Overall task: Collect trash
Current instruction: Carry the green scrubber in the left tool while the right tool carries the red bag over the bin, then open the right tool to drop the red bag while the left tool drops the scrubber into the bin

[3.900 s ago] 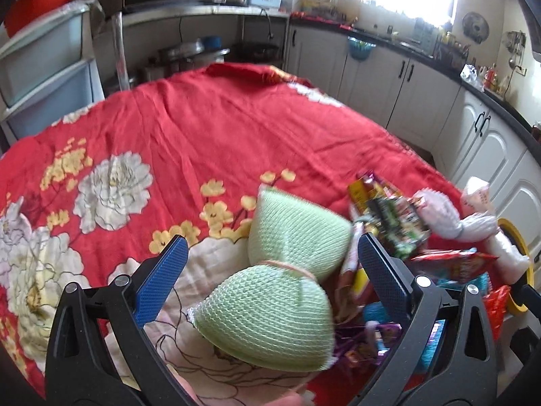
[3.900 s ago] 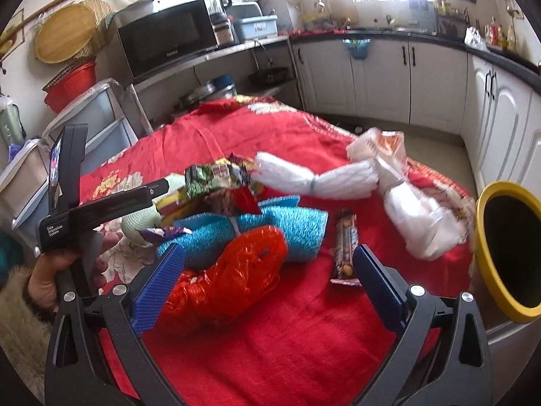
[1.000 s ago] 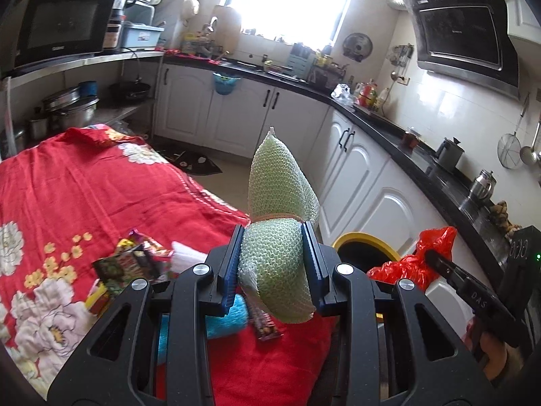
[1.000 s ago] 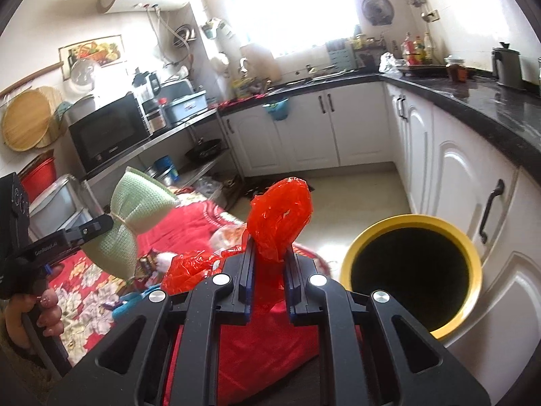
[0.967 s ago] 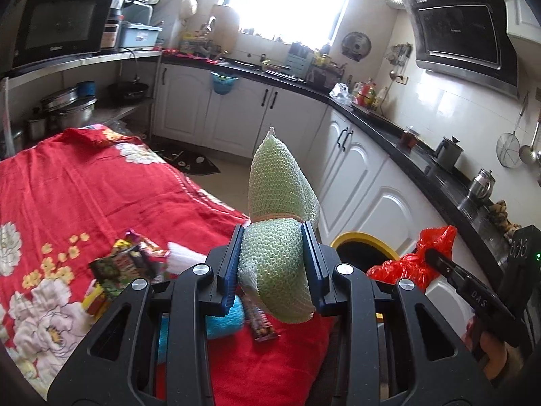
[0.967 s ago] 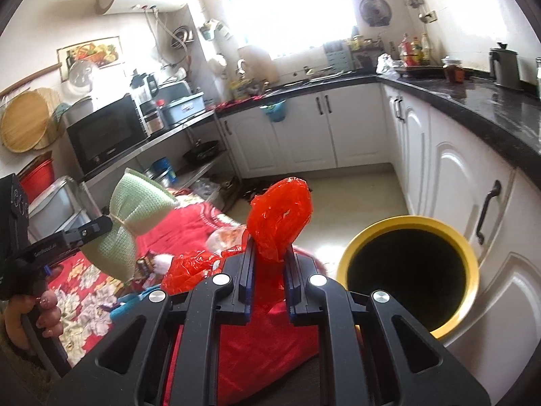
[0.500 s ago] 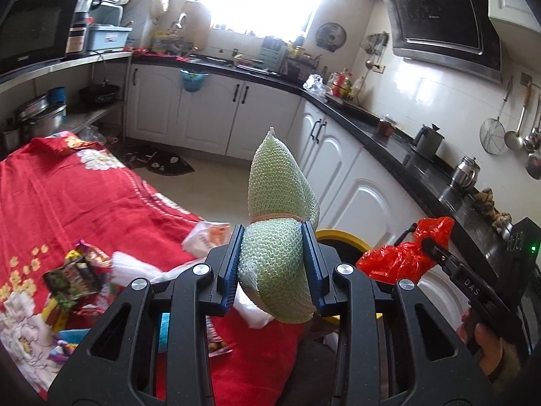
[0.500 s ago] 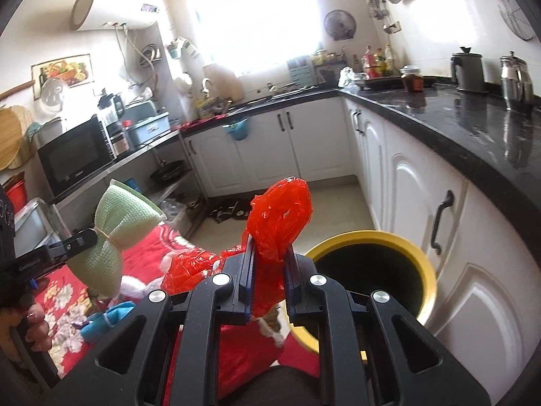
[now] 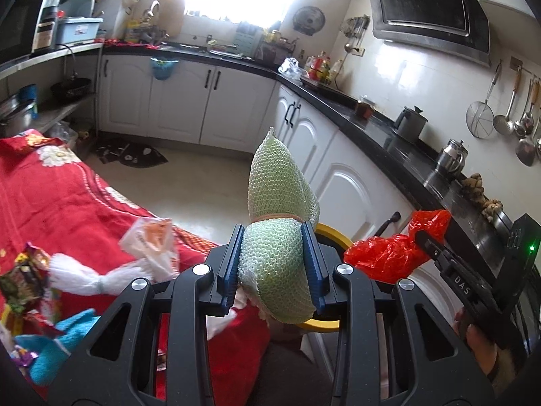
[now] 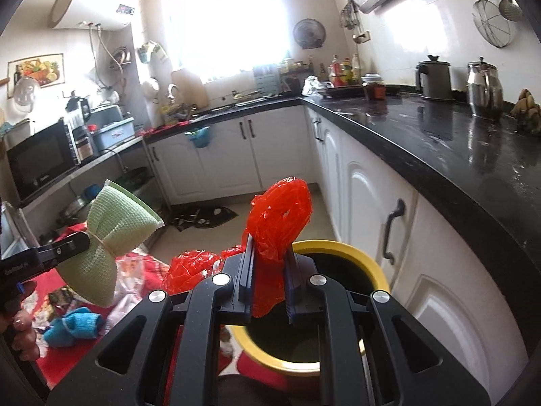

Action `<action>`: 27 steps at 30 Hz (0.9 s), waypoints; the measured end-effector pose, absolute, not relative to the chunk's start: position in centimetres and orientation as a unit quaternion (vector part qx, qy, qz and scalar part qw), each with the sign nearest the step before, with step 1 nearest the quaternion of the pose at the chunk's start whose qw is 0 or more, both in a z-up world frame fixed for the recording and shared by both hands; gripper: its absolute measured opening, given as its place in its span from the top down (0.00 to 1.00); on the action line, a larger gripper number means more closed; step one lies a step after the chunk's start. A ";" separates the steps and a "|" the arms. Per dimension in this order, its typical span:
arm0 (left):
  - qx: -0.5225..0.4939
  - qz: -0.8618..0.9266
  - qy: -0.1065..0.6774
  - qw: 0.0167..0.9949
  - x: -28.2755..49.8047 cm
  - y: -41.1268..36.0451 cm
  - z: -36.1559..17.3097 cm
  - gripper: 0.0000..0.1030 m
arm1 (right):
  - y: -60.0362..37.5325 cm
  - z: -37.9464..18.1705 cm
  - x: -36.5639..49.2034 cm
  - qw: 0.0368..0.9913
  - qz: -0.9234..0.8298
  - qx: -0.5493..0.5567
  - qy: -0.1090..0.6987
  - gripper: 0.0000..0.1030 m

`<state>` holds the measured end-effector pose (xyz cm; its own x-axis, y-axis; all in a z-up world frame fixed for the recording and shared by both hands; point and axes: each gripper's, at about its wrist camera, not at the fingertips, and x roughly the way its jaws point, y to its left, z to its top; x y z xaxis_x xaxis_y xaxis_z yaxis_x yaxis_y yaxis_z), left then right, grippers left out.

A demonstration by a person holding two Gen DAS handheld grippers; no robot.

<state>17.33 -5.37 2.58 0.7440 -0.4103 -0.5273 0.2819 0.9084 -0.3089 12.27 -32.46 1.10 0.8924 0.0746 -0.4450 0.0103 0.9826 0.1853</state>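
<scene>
My left gripper (image 9: 274, 264) is shut on a pale green foam net (image 9: 279, 216), tied at its waist and sticking up between the blue pads. My right gripper (image 10: 268, 270) is shut on a crumpled red plastic bag (image 10: 280, 216). That bag hangs over the near rim of a yellow bin (image 10: 341, 247) with a dark inside. In the left wrist view the yellow bin (image 9: 333, 235) shows only as a strip of rim behind the net, and the red plastic bag (image 9: 389, 253) is held to its right. The green foam net (image 10: 115, 237) also appears at the left of the right wrist view.
A table under a red flowered cloth (image 9: 50, 203) carries a white foam net (image 9: 88, 277), a clear wrapper (image 9: 152, 240), snack packets (image 9: 23, 277) and a blue foam net (image 10: 76, 324). White cabinets (image 10: 382, 209) under a black counter (image 10: 439, 142) stand beside the bin.
Both grippers have swung right, away from the table and toward the bin. The bin now sits right under the red bag; the grips are unchanged.
</scene>
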 end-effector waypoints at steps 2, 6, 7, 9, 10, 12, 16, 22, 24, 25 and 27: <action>-0.104 -0.193 0.309 0.926 17.8 -6.1 2.2 0.74 | -32.9 0.7 12.4 0.968 0.007 0.091 0.234 0.87; -0.102 -0.205 0.313 0.922 18.5 -7.6 1.4 0.74 | -33.7 -0.5 13.0 0.967 -0.016 0.084 0.240 0.87; -0.101 -0.208 0.315 0.921 18.7 -8.1 1.2 0.74 | -33.9 -0.8 13.2 0.966 -0.021 0.082 0.242 0.87; -0.097 -0.214 0.317 0.919 19.2 -8.9 0.9 0.74 | -34.2 -1.5 13.5 0.965 -0.030 0.079 0.247 0.87; -0.095 -0.217 0.319 0.918 19.5 -9.4 0.6 0.74 | -34.3 -1.9 13.7 0.965 -0.035 0.077 0.249 0.87; -0.091 -0.223 0.324 0.915 20.1 -10.3 0.0 0.74 | -34.5 -2.6 13.8 0.963 -0.043 0.073 0.254 0.87; -0.088 -0.229 0.336 0.909 21.2 -11.7 -1.2 0.74 | -35.2 -4.2 14.3 0.961 -0.054 0.074 0.262 0.87; -0.088 -0.236 0.355 0.900 22.9 -13.1 -3.0 0.74 | -35.8 -6.2 15.4 0.957 -0.063 0.072 0.275 0.86; -0.089 -0.236 0.361 0.898 23.4 -13.3 -3.4 0.74 | -36.0 -6.7 15.7 0.955 -0.064 0.072 0.279 0.86; -0.090 -0.236 0.364 0.896 23.7 -13.4 -3.7 0.73 | -36.0 -6.9 15.9 0.955 -0.065 0.072 0.280 0.84; -0.092 -0.233 0.369 0.895 24.2 -13.5 -4.2 0.73 | -36.2 -7.5 16.3 0.954 -0.066 0.074 0.281 0.84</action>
